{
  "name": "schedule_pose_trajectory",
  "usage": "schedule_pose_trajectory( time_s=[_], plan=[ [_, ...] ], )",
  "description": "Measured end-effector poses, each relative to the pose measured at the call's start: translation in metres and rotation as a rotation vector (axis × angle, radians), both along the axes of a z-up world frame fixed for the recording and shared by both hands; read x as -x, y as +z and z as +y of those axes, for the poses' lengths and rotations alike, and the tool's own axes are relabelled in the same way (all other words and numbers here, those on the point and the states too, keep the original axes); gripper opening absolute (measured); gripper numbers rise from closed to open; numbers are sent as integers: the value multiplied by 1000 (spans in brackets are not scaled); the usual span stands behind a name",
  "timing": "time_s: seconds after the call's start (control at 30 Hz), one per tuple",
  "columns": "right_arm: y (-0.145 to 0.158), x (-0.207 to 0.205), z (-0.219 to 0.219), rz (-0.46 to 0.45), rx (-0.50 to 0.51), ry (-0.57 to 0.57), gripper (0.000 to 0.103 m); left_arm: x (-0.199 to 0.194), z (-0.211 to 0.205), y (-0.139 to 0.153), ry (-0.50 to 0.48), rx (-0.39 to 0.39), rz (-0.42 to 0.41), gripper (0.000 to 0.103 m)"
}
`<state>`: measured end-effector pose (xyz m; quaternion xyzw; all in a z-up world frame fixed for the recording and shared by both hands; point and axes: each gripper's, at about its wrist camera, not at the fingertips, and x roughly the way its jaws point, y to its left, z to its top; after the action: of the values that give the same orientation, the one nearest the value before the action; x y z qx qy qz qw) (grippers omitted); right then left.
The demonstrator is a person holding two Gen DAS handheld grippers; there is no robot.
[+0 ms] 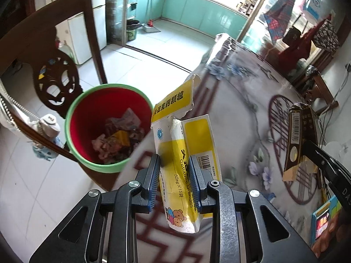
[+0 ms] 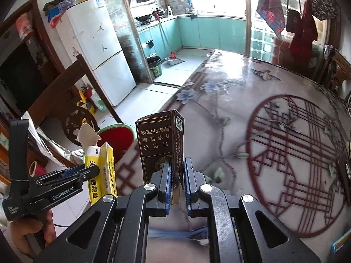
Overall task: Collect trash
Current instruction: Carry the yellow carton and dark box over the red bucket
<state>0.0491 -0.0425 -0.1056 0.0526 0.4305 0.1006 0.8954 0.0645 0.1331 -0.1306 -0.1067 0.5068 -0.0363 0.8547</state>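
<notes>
Yellow and white card is filling the middle of your left wrist view: you are pinching a torn medicine box (image 1: 186, 153) in the left tool (image 1: 174, 164), its blue pads (image 1: 194, 171) pressing on either side of the box's lower half while the ripped flap is sticking up above them. The box is hanging over the edge of the bench (image 1: 241, 114), just beside the bin (image 1: 109, 127), which is sitting on the tiled floor (image 1: 33, 186) beside a dark wooden chair (image 1: 54, 76). The bin is red inside with a green rim, and crumpled scraps (image 1: 118, 140) are lying at its bottom. In your right tool (image 2: 176, 171) you are gripping a dark brown carton (image 2: 158, 144), standing upright with its gold lettering facing the camera; the tool is pressing together on the carton's thin lower edge. That carton is hovering above the patterned bench cover, near the same bench edge. From the right wrist view your left hand (image 2: 24, 230) is showing at the lower left, wrapped around the tool's handle, with the yellow box and the bin's rim just beyond it. A white fridge (image 2: 101, 50) is standing farther back, by the kitchen doorway.
</notes>
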Motion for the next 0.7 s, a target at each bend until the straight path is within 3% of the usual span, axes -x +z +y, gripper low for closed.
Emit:
schedule_pose_trajectory(
  time_s=[0.7],
  plan=[
    [-14, -46, 116, 32, 17, 92, 8, -26, 104, -13, 82, -16, 32, 26]
  ],
)
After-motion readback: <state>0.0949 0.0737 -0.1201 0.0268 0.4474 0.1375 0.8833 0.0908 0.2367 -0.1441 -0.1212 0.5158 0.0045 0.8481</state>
